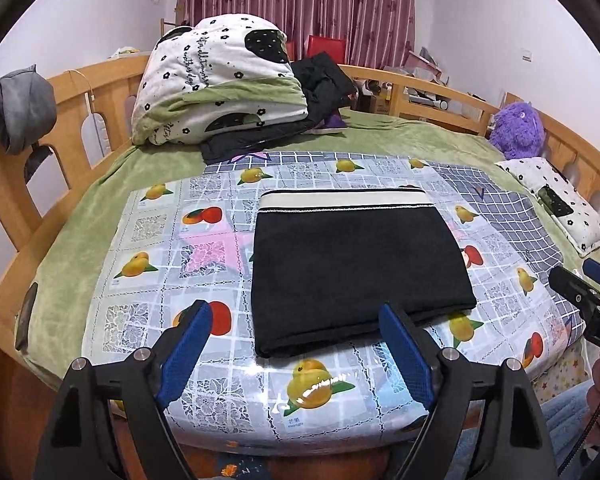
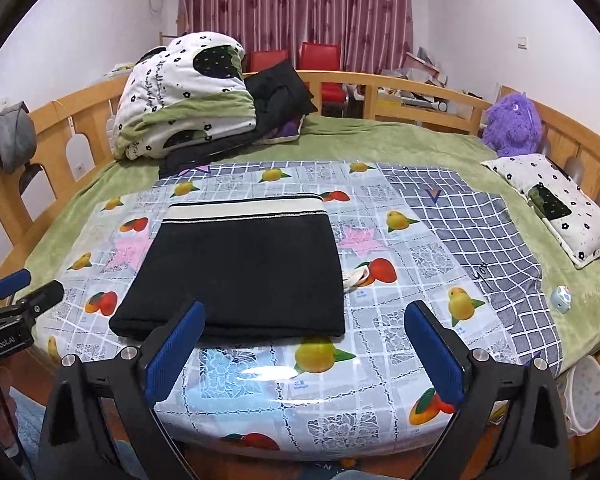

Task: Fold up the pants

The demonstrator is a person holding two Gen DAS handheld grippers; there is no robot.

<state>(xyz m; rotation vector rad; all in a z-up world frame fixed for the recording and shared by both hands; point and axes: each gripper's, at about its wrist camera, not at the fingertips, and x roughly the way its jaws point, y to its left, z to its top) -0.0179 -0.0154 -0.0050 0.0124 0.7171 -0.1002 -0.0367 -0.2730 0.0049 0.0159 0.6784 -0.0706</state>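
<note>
My pants (image 1: 356,264) lie folded into a neat black rectangle on the bed's fruit-print cover (image 1: 148,236). Left gripper (image 1: 296,344) and right gripper (image 2: 304,344) both gape wide, holding nothing; folding looks finished.

Even indoor light; glare is seen on the near glossy fruit-print cover (image 1: 312,392); edges heavily fisheye-bent, corners vignetted.

Your left gripper's (image 1: 296,314) right finger (image 1: 404,350) covers part of the pants' (image 1: 356,264) near edge. The right gripper (image 1: 580,288) is cut off at the frame's edge.
</note>
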